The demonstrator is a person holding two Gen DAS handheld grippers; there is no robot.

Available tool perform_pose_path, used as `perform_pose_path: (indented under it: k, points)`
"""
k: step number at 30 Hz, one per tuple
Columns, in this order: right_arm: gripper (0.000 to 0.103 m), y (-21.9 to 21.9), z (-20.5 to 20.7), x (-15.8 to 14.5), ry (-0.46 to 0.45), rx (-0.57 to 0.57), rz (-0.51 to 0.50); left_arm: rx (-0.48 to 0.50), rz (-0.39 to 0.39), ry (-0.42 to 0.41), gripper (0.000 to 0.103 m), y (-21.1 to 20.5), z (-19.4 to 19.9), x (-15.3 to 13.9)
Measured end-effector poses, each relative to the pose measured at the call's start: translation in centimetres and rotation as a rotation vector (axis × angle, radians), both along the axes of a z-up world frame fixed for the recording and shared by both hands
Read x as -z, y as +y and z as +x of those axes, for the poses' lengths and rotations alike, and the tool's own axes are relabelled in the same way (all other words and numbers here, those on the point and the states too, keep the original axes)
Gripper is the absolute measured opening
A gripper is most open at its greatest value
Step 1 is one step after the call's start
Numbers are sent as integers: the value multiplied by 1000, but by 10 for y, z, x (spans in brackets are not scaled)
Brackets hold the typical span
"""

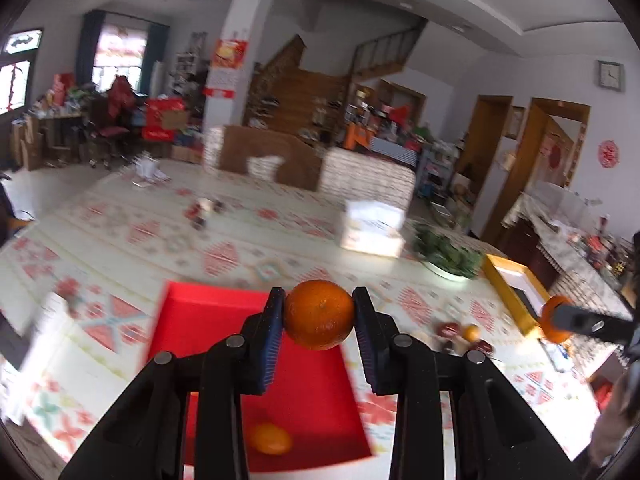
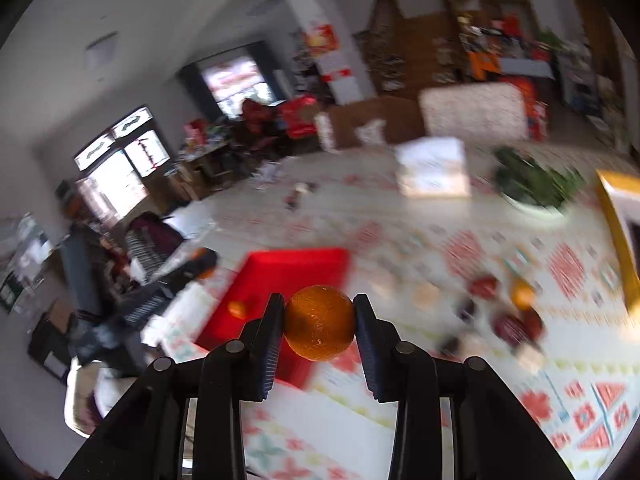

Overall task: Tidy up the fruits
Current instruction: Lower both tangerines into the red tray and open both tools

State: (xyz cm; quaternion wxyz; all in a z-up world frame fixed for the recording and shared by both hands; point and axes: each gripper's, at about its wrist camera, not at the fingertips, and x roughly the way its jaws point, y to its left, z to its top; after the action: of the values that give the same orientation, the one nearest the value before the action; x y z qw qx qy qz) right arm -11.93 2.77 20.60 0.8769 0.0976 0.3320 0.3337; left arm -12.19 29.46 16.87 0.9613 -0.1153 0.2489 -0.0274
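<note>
Nearest the left wrist camera, the left gripper (image 1: 319, 314) has its jaws clenched on an orange (image 1: 319, 314), held in the air above the red tray (image 1: 208, 316); a smaller orange fruit (image 1: 270, 438) lies on the tray floor at its near end; the tray rests on the patterned tablecloth (image 1: 224, 256). To the right on the cloth lies a loose cluster of dark red fruits and a small orange one (image 1: 464, 334); farther right stands a yellow-rimmed tray (image 1: 508, 292), and beyond it a plate of green leaves (image 1: 446, 254) and a white box (image 1: 370, 226).

In the right wrist view, the right gripper (image 2: 319, 322) is likewise clenched on a second orange (image 2: 319, 322), raised above the cloth beside the red tray's near right corner; the small fruit shows on the tray's left side; motion blur hides finer detail of the scattered fruit at right.
</note>
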Motion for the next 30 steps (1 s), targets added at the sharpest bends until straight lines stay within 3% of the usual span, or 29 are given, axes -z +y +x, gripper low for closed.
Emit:
perform_pose_path:
  k: [3, 5, 12, 23, 30]
  points:
    - [38, 41, 8, -11, -11, -67, -4, -50, 4, 5, 33, 29, 3, 2]
    - [38, 74, 14, -3, 3, -109, -26, -74, -13, 26, 33, 47, 7, 11]
    - [38, 145, 45, 67, 123, -174, -114, -121, -64, 165, 33, 84, 34, 70]
    - [38, 186, 63, 148, 221, -205, -269, -118, -81, 307, 33, 98, 73, 124]
    - [40, 189, 65, 159, 214, -195, -291, -121, -99, 339, 38, 97, 82, 134]
